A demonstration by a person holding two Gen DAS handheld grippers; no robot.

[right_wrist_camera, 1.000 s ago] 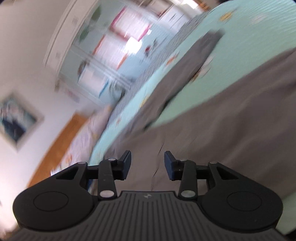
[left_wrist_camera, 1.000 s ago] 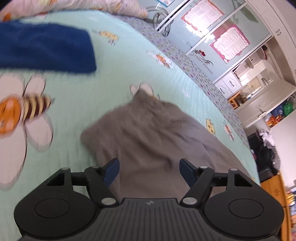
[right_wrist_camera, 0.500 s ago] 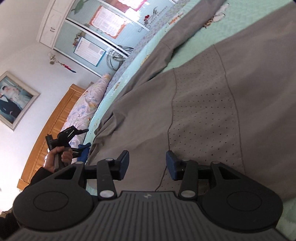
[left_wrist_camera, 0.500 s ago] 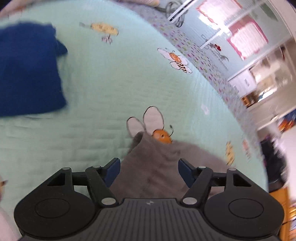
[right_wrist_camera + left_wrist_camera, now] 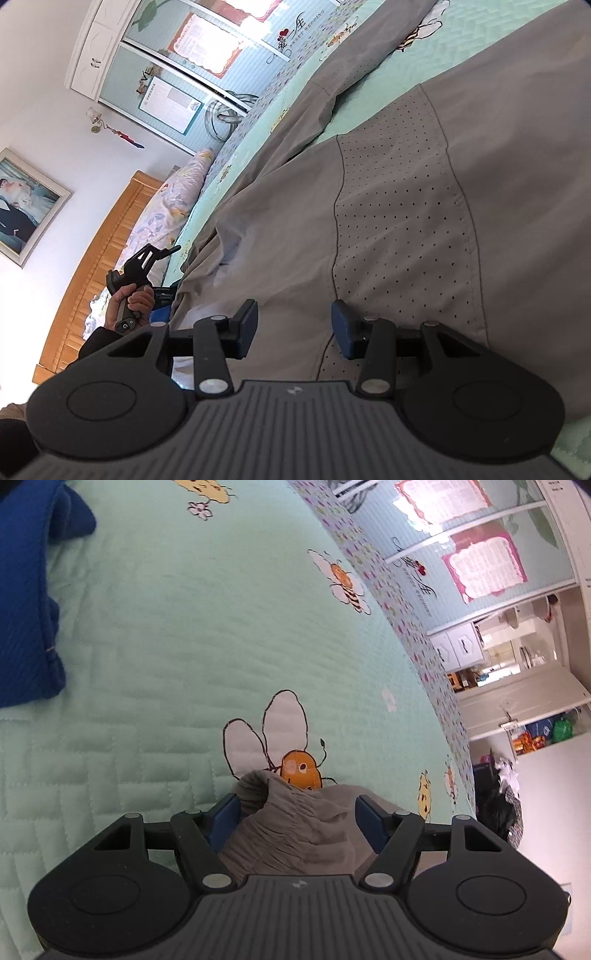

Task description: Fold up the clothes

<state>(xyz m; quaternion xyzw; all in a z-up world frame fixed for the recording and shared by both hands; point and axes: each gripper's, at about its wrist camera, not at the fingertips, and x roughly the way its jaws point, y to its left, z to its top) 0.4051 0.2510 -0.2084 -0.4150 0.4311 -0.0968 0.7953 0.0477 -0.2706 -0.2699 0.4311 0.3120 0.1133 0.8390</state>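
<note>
While the grey trousers (image 5: 295,834) bunch between the wide-spread left hand-held gripper (image 5: 297,821), contact seems unclear.

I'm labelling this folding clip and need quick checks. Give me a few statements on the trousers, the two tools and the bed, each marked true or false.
1. Both tools are open. True: the left tool and right tool have their fingers apart.
2. The gathered waistband lies between the left tool's fingers. True.
3. The trousers are blue. False: they are grey.
4. The right tool is over bare quilt. False: it is over the trousers.
5. A blue garment lies on the quilt. True.
</note>
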